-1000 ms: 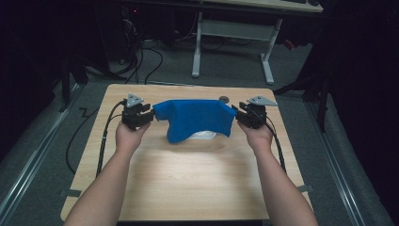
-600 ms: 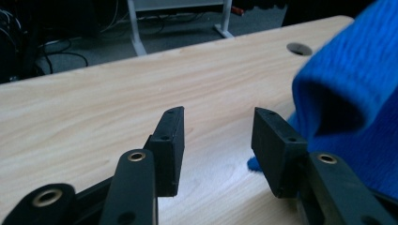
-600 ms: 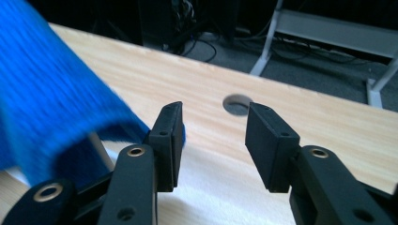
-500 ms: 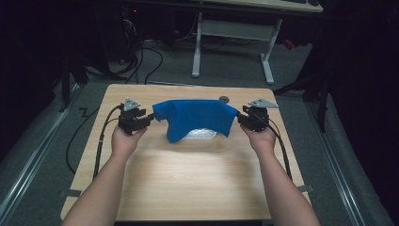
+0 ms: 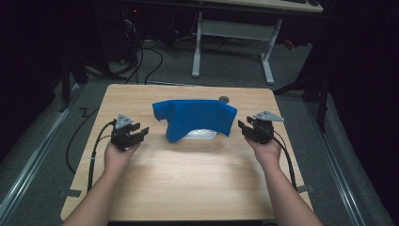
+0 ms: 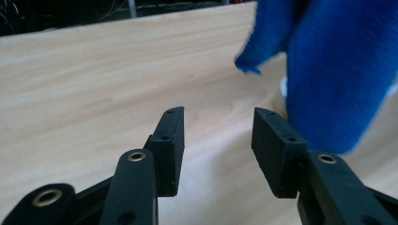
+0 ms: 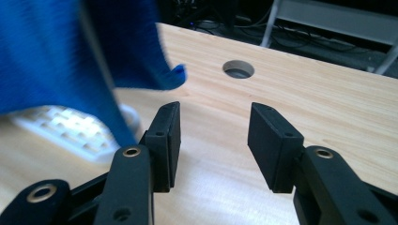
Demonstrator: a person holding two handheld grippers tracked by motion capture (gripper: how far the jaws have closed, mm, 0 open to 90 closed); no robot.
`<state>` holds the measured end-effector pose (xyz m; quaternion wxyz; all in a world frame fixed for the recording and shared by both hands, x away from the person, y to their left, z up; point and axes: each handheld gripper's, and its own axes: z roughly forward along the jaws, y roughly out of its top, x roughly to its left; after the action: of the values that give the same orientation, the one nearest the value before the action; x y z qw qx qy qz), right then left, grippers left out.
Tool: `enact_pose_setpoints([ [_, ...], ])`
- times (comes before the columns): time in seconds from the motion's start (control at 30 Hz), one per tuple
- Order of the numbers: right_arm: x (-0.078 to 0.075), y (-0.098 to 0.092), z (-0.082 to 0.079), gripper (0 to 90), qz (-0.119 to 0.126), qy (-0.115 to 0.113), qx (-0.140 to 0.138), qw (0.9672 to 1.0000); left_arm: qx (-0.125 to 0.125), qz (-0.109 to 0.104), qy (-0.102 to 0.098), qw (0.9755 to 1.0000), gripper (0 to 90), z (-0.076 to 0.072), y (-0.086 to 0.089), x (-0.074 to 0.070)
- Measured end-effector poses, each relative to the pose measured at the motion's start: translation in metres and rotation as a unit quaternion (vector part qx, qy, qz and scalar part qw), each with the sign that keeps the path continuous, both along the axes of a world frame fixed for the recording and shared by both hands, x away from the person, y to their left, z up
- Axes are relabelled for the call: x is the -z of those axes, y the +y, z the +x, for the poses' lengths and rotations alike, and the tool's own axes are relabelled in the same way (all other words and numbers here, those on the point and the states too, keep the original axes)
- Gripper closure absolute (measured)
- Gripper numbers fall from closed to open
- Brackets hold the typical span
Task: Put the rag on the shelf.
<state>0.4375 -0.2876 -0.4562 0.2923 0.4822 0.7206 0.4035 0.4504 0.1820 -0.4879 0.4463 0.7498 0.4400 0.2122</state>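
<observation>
The blue cloth [image 5: 195, 118] is lying draped over a white object [image 5: 201, 134] mid-table [image 5: 188, 183], covering apparently done. Both grippers, left [image 5: 139, 132] and right [image 5: 243, 128], are flanking the cloth, fingers just opened and empty.

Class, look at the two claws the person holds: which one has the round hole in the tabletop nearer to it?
The right claw. The round hole lies beyond the blue cloth, toward the right claw's end of it; the left claw is farther away, across the cloth.

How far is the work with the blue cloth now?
Done: the blue cloth lies draped over a white object. In hand: nothing; the left gripper and right gripper stand open beside it, jaws just opened. What is left is unclear.
</observation>
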Motion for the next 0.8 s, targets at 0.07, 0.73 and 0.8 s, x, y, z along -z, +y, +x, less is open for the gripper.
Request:
enact_pose_setpoints([
  [0.07,0.001,0.0,-0.006,55.1,0.003,-0.007,-0.001,1.0,0.0,-0.002,0.001,1.0,54.5,-0.012,0.002,0.003],
  [0.73,0.032,0.03,-0.131,44.5,-0.002,0.007,-0.049,0.9988,0.069,-0.009,0.025,0.9973,47.0,-0.147,-0.025,0.032],
  [0.8,0.048,0.031,-0.15,48.1,-0.005,0.014,-0.054,0.9985,0.09,-0.003,0.04,0.9951,45.7,-0.16,-0.038,0.039],
])
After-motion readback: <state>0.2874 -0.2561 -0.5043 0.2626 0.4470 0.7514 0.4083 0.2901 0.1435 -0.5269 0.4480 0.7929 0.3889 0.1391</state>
